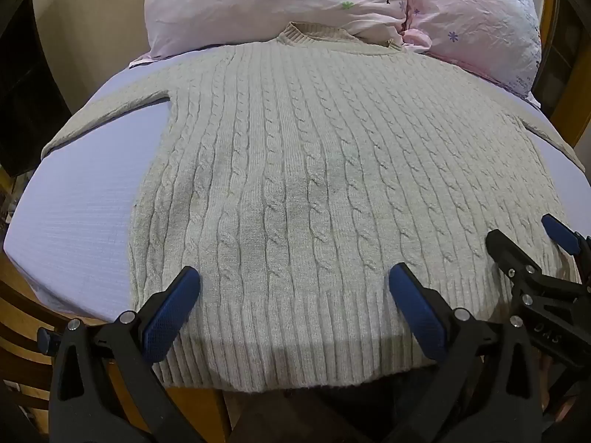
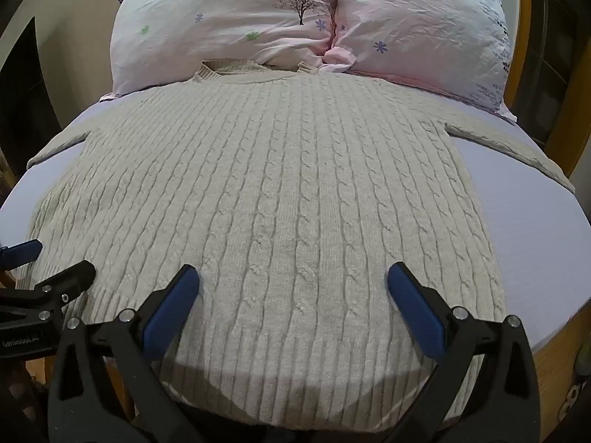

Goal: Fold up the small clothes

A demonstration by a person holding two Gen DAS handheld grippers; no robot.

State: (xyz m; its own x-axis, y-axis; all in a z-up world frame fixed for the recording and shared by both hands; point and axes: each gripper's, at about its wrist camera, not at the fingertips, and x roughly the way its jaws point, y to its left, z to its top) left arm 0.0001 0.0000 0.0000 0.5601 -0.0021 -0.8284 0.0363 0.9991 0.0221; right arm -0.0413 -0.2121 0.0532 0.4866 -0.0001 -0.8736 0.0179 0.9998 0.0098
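**Sweater flat on the bed**

The left gripper (image 1: 293, 282) hovers with jaws spread wide over the hem at the bed's near edge. The cream cable-knit sweater (image 1: 295, 170) lies flat on the lavender sheet (image 1: 81, 203), collar touching the pink pillows (image 2: 295, 18). The right gripper (image 2: 293, 282) is likewise spread, holding nothing.

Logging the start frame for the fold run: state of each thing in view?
Sweater: spread flat, unfolded, sleeves out to the sides, collar at the pillows.
Left gripper: open, over the hem, holding nothing.
Right gripper: open, over the hem, holding nothing.
Pillows: two, side by side, creased.
Sheet: smooth.
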